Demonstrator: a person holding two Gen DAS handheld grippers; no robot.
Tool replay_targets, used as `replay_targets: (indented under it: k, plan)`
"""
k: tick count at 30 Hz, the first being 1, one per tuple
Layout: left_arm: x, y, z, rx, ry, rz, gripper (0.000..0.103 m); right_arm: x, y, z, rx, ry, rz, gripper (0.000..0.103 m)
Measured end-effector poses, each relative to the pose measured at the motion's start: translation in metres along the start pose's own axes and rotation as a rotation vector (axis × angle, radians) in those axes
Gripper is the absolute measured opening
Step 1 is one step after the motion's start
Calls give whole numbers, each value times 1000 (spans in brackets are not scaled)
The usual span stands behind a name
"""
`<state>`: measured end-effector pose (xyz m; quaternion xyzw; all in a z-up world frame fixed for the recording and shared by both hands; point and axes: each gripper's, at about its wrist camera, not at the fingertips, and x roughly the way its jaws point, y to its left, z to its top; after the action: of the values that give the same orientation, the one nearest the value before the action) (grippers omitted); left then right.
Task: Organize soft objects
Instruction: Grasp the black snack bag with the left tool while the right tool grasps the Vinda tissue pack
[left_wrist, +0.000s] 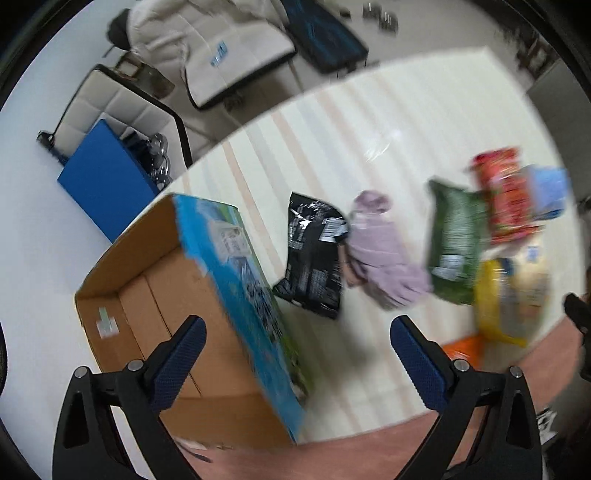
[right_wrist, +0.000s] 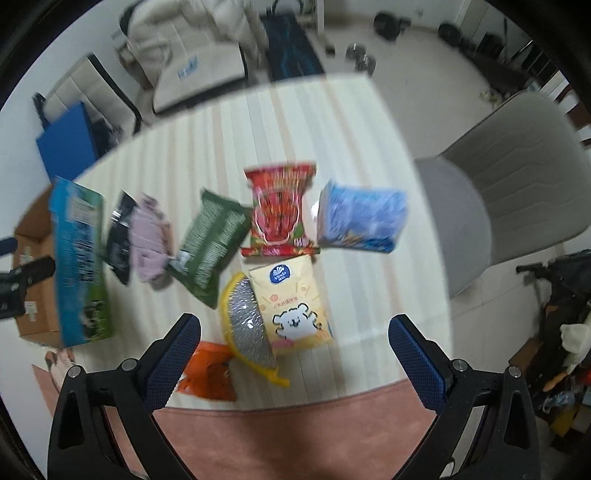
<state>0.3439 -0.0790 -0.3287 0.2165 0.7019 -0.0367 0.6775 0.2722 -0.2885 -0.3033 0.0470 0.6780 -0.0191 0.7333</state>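
Observation:
Several soft packs lie on a striped table (right_wrist: 295, 122). In the right wrist view I see a yellow tissue pack (right_wrist: 291, 306), a yellow-rimmed silver pack (right_wrist: 245, 325), an orange pack (right_wrist: 208, 373), a red snack bag (right_wrist: 280, 210), a blue tissue pack (right_wrist: 362, 218), a green bag (right_wrist: 208, 243), a lilac cloth (right_wrist: 149, 240) and a black bag (right_wrist: 120, 236). An open cardboard box (left_wrist: 177, 317) with a blue side stands at the left. My left gripper (left_wrist: 297, 362) is open and empty above the box's right wall. My right gripper (right_wrist: 293, 363) is open and empty above the yellow packs.
A grey chair (right_wrist: 498, 206) stands right of the table. A blue board (left_wrist: 103, 184) and white cushioned seats (left_wrist: 221, 48) are behind the table. A pink strip (right_wrist: 288, 424) runs along the table's near edge. The black bag (left_wrist: 314, 254) and lilac cloth (left_wrist: 380, 254) lie right of the box.

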Motion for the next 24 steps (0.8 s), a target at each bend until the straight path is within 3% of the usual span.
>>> replay_targets:
  k: [5, 13, 17, 18, 19, 21, 24]
  plan:
    - [61, -1, 26, 16, 113, 22, 90, 47, 5, -1, 5, 100, 14, 94]
    - [105, -11, 43, 84, 188, 85, 90, 76, 7, 0, -10, 153, 14, 94]
    - [117, -16, 44, 121, 188, 114, 89, 89, 8, -3, -13, 187, 12, 94]
    - [119, -18, 43, 128, 180, 133, 86, 93, 10, -4, -13, 192, 13, 94]
    - [120, -18, 42, 131, 173, 141, 74, 99, 12, -3, -12, 200, 16, 94]
    - [119, -21, 47, 125, 189, 73, 36, 110, 14, -5, -12, 215, 17, 93]
    - [114, -25, 46, 113, 190, 79, 32, 119, 18, -10, 0, 213, 12, 89]
